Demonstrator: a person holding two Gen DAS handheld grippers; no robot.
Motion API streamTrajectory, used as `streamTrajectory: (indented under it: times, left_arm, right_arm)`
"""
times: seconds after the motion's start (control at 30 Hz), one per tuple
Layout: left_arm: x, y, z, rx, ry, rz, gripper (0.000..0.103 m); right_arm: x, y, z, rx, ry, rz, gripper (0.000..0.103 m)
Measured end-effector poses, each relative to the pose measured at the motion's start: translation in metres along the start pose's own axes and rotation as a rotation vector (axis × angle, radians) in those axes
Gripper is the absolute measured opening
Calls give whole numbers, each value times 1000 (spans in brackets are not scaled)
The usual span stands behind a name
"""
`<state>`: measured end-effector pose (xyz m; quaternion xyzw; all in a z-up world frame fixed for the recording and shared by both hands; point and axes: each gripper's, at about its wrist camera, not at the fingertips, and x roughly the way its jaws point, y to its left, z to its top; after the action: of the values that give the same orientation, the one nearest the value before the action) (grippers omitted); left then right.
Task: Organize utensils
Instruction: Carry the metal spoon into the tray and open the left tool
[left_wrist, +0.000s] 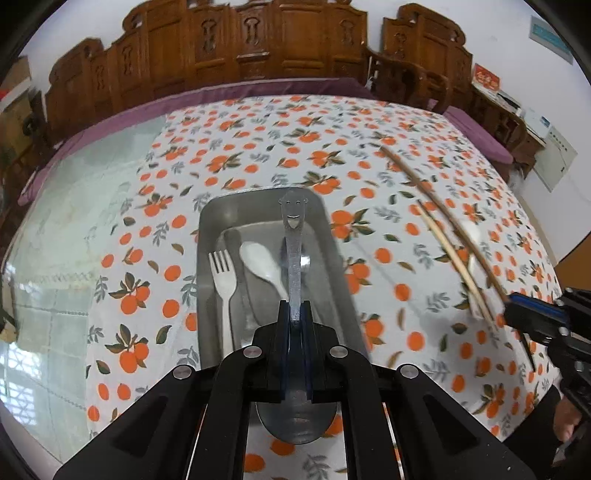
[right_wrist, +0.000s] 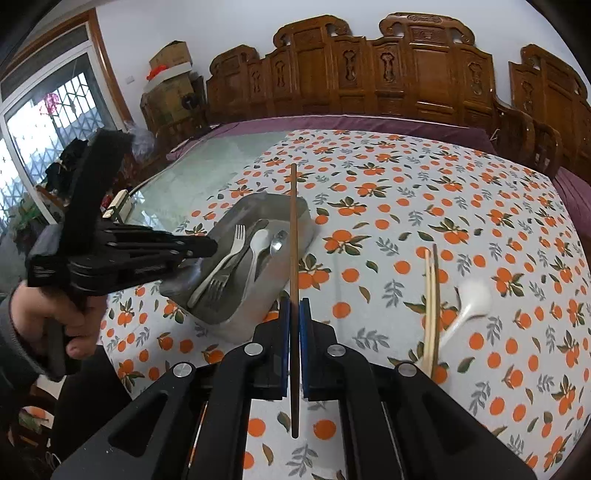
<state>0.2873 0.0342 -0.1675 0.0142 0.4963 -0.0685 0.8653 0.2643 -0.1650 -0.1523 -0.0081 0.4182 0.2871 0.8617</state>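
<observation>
1. Left wrist view: the left gripper (left_wrist: 295, 314) is pinching a shiny metal spoon with a smiling face cut into its handle end (left_wrist: 294, 258). The spoon's long axis is running straight along the fingers, handle end pointing away from the camera and bowl sitting back beneath the gripper body.
2. The spoon is hanging over a rectangular grey metal tray (left_wrist: 207, 236), which is resting on an orange-printed white tablecloth (left_wrist: 258, 147).
3. Inside the tray a white plastic fork (left_wrist: 223, 280) and a white plastic spoon (left_wrist: 260, 267) are lying lengthwise, heads toward the far end.
4. Right wrist view: the right gripper (right_wrist: 294, 314) is clamping a dark brown wooden chopstick (right_wrist: 293, 236). Its long axis is lying in line with the fingers, its far tip reaching over the tray's right edge.
5. To the right, a pale pair of chopsticks (right_wrist: 430, 306) and a white ladle-shaped spoon (right_wrist: 469, 299) are lying on the cloth, well apart from the tray.
6. A hand (right_wrist: 48, 314) is gripping the left tool's handle.
</observation>
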Motion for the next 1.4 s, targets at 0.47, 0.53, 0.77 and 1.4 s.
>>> streamTrajectory:
  times: [0.47,0.53,0.77,1.4]
  left_arm:
    - [60,26,0,-24,85,-3,5]
    - [63,28,1,-30,95,-4,5]
    - [48,33,2,-40,62,-22,10]
    - [-60,76,-15,-48,-163,57,87]
  right_arm:
    - [37,3,9,6,62,12,6]
    - [41,2,10,11,67,15,6]
    - [46,9,14,10,67,26,6]
    - [88,49,31,69,86,61,6]
